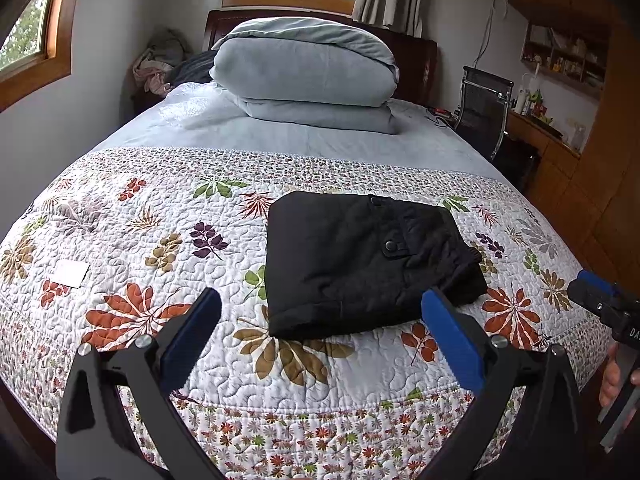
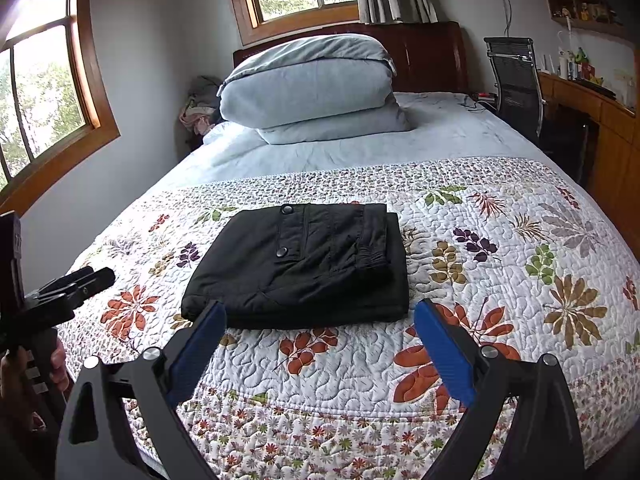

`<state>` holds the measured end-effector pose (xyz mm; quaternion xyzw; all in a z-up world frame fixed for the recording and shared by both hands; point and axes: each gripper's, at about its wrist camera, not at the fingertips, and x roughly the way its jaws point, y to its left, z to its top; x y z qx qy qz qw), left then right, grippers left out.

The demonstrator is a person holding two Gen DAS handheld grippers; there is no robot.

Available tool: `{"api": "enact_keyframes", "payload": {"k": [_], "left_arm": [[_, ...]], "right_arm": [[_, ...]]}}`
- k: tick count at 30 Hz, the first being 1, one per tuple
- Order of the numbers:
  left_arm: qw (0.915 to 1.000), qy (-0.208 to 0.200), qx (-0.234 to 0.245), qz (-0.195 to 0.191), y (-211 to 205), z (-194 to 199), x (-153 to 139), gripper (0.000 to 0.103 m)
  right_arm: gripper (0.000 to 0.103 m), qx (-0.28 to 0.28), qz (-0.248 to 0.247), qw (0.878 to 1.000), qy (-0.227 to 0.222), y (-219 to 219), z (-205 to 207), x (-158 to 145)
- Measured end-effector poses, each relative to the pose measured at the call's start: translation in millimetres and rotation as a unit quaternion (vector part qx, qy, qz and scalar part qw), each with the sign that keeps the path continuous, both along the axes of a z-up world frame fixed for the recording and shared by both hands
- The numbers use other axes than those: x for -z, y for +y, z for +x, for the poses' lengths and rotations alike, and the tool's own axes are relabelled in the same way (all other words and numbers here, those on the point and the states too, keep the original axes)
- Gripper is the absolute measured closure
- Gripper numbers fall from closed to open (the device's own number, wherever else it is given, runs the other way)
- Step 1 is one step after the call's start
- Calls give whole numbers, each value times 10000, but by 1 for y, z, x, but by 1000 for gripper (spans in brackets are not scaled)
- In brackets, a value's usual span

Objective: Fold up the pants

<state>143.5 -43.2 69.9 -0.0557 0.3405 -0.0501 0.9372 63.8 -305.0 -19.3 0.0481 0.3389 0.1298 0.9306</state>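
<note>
The black pants (image 1: 360, 264) lie folded into a compact rectangle on the floral quilt (image 1: 168, 216), with a snap pocket flap on top. They also show in the right wrist view (image 2: 304, 268). My left gripper (image 1: 320, 304) is open and empty, held above the quilt just in front of the pants. My right gripper (image 2: 318, 314) is open and empty, also just in front of the pants' near edge. The right gripper appears at the right edge of the left wrist view (image 1: 600, 300); the left gripper at the left edge of the right wrist view (image 2: 76, 284).
A folded grey-blue duvet (image 1: 304, 76) sits at the head of the bed by the dark headboard (image 2: 432, 56). A black mesh chair (image 2: 516, 84) and a wooden desk (image 2: 592, 100) stand to the right. A white card (image 1: 71, 273) lies on the quilt at left.
</note>
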Motion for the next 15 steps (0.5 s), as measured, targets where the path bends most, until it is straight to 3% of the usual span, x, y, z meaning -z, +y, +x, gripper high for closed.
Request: {"api": "enact_keyframes", "payload": {"k": [15], "left_arm": [[10000, 13, 12, 23, -1, 1, 1, 3]], "right_arm": [[7, 21, 7, 10000, 12, -2, 0, 1]]}}
